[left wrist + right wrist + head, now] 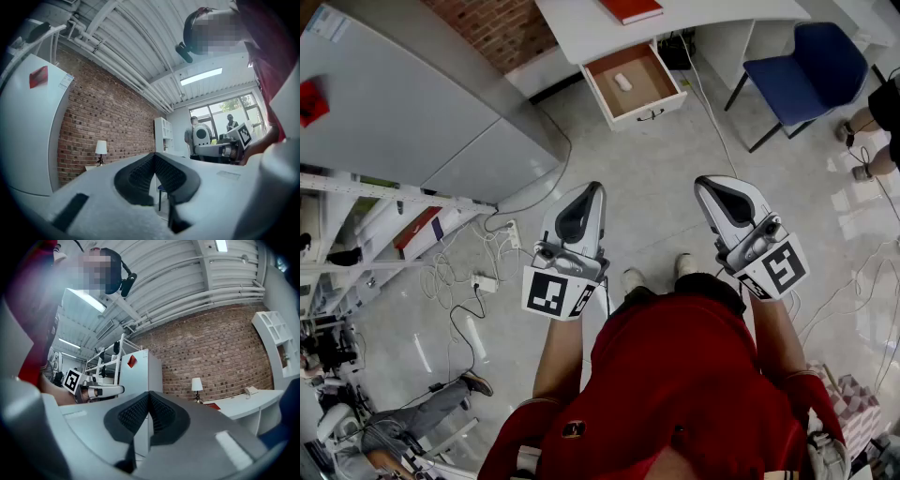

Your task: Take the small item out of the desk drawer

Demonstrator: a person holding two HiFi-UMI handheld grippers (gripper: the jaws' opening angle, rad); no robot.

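The white desk's point(572, 28) drawer point(652, 82) stands pulled open at the far top of the head view. A small white item point(622, 82) lies on its brown bottom. My left gripper point(584, 190) and right gripper point(713, 184) are held side by side at waist height, well short of the drawer, over the floor. In the left gripper view the left gripper point(154, 157) has its dark pads pressed together with nothing between them. The right gripper point(149, 395) looks the same in its own view: shut and empty. Both point up toward the brick wall and ceiling.
A blue chair point(806, 66) stands right of the drawer. A red book point(630, 9) lies on the desk. A tall white cabinet point(403, 103) fills the left. Shelving, cables and a power strip point(484, 282) sit on the floor at left. People stand nearby point(422, 412).
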